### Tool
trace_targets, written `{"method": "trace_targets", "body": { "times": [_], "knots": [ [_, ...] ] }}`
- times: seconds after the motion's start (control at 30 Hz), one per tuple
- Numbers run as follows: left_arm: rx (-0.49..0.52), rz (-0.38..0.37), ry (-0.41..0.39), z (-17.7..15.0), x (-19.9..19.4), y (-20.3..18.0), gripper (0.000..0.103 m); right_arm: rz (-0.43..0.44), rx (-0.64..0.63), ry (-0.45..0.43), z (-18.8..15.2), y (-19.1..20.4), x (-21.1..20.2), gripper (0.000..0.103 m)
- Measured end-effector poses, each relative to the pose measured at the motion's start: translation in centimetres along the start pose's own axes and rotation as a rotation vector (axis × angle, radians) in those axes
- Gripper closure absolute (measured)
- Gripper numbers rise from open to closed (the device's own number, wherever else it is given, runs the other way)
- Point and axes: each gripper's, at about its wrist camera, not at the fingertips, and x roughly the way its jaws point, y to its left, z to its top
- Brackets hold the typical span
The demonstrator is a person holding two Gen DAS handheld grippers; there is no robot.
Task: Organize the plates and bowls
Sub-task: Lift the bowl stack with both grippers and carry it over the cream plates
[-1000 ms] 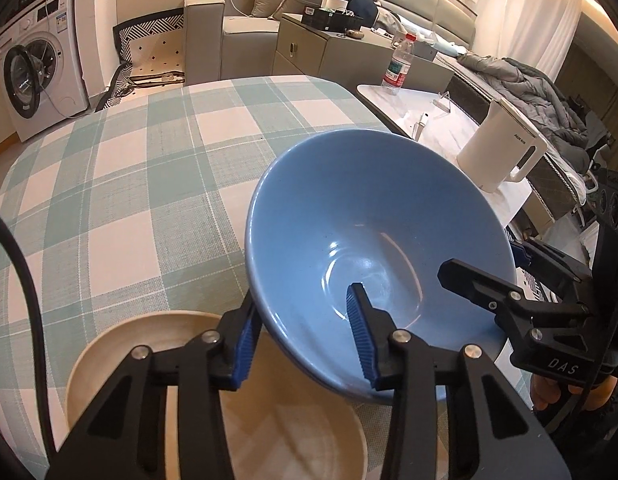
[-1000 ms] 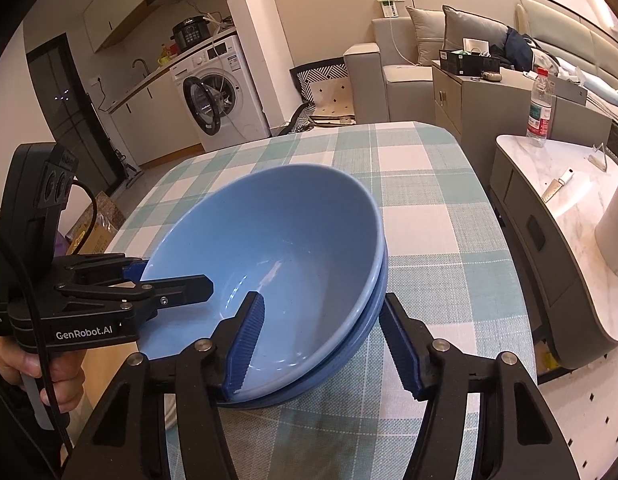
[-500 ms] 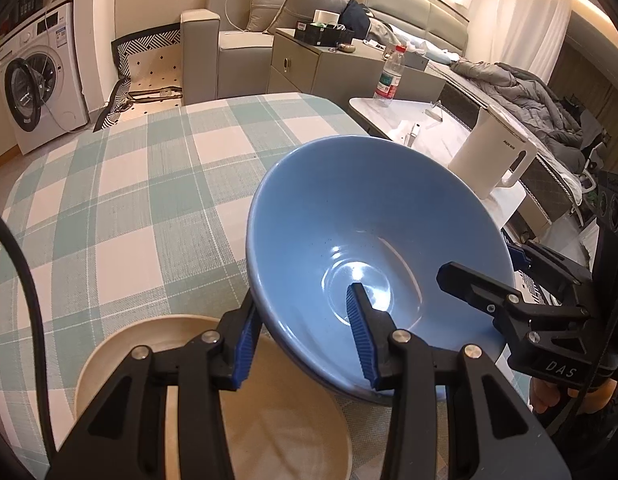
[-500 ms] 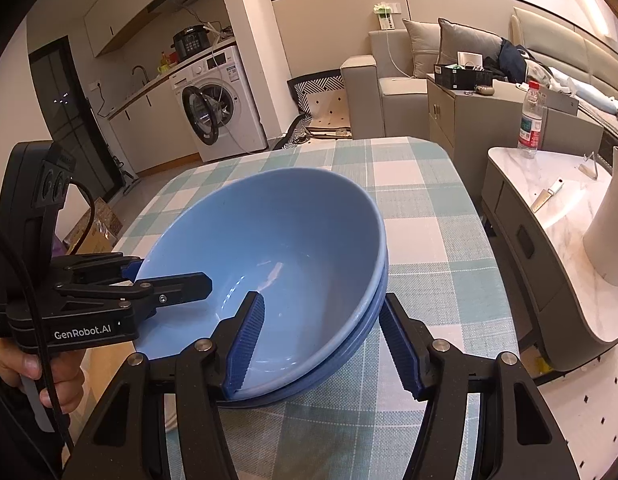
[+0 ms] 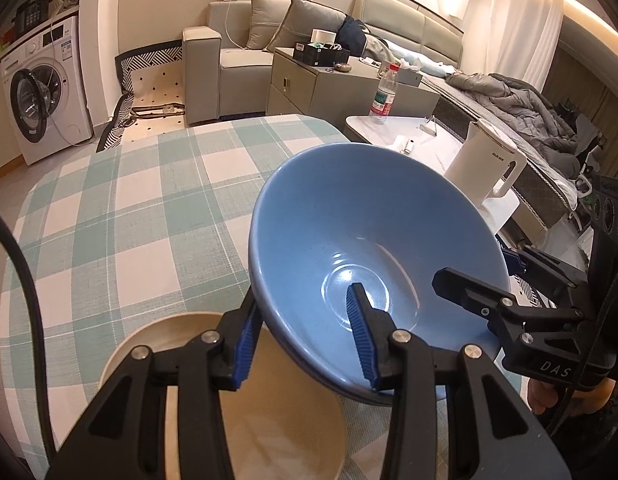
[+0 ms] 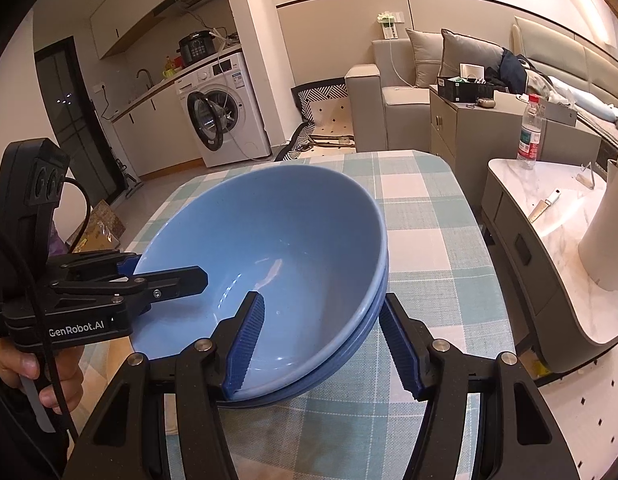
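Two nested blue bowls (image 5: 369,220) (image 6: 277,232) hang tilted above the checked table (image 5: 109,208), carried between both grippers. My left gripper (image 5: 305,340) is shut on the near rim of the stack, one pad inside and one outside. My right gripper (image 6: 323,350) is shut on the opposite rim in the same way. Each gripper shows in the other's view: the right one (image 5: 489,292) at the bowls' right edge, the left one (image 6: 165,276) at their left edge. A beige plate (image 5: 277,412) lies on the table below the left fingers.
A marble side table (image 6: 549,208) stands right of the checked table, with a white kettle (image 5: 485,168), a water bottle (image 6: 529,132) and a knife on it. A sofa, a cabinet and a washing machine (image 6: 225,112) stand beyond. A person's hand holds each gripper handle.
Both grippers have risen together with the blue bowls, so the table and the beige plate sit lower and farther away. Neither grip has changed.
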Motion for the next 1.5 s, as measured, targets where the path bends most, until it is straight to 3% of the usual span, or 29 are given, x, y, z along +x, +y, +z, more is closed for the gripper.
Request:
{"method": "trace_targets", "body": {
  "times": [0.97,1.5],
  "knots": [
    [-0.046,0.084,-0.107,-2.4,-7.1,4.3,0.062,0.076,-0.082,-0.001,0.9,8.0,-1.1,0.041],
    [-0.096,0.126,-0.103,-4.8,-8.4,7.1,0.062,0.12,-0.107,0.038,0.1,11.5,0.7,0.041]
  ]
}}
